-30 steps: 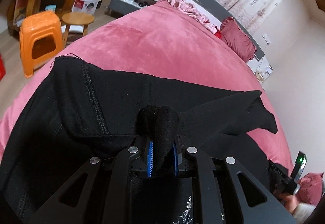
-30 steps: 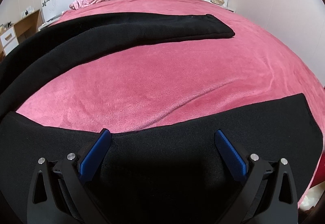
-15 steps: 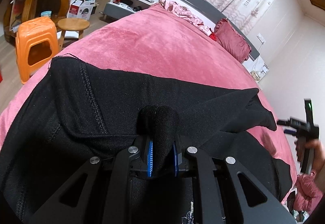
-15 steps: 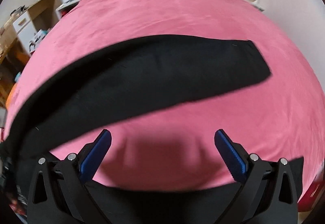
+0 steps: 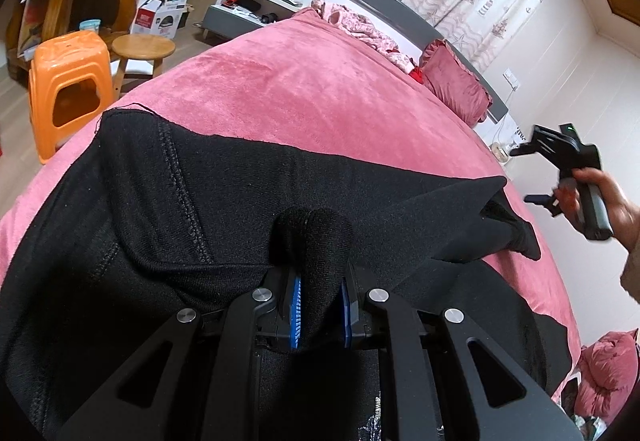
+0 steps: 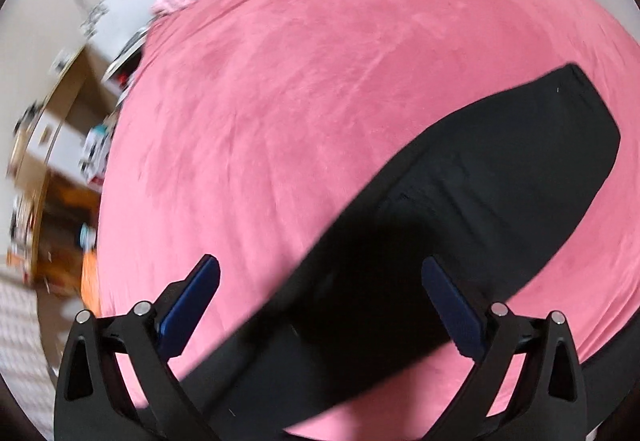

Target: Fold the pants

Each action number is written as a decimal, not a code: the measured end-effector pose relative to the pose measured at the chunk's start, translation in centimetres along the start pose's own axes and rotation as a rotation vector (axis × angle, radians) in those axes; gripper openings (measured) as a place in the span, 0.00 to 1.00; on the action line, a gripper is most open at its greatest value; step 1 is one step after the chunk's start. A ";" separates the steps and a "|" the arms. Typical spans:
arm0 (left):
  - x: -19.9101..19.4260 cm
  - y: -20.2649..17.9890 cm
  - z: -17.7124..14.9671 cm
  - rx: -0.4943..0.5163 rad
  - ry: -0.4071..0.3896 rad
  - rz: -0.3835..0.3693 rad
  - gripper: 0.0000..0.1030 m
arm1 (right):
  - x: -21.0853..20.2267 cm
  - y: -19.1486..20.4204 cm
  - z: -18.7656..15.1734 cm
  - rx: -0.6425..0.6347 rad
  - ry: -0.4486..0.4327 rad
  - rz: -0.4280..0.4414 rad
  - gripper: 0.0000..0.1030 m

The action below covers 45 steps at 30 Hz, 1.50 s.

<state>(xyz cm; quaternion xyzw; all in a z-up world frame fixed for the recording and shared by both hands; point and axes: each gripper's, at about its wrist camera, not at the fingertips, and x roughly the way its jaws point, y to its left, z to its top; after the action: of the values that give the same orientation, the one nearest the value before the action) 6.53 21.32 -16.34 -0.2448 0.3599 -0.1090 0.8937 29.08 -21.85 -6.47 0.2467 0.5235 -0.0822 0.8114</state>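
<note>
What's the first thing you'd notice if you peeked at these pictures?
The big pink bed fills almost everything, with black pants spread over its near end and one long leg stretching across the blanket. The left claw pinches a bunch of the black cloth, while the right claw, with nothing between its blue pads, is closing in the air above that leg. An orange stool glows on the floor at the left.
</note>
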 end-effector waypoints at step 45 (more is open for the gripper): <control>-10.8 6.5 -1.4 -0.397 -0.025 -0.087 0.32 | -4.7 -18.5 -29.1 0.183 0.107 0.437 0.08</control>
<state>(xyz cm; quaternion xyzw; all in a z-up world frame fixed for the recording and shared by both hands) -2.06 30.40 -14.16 -0.4329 0.3524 -0.0714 0.8266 -3.74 -24.30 -17.69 0.4305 0.4903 0.0612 0.7553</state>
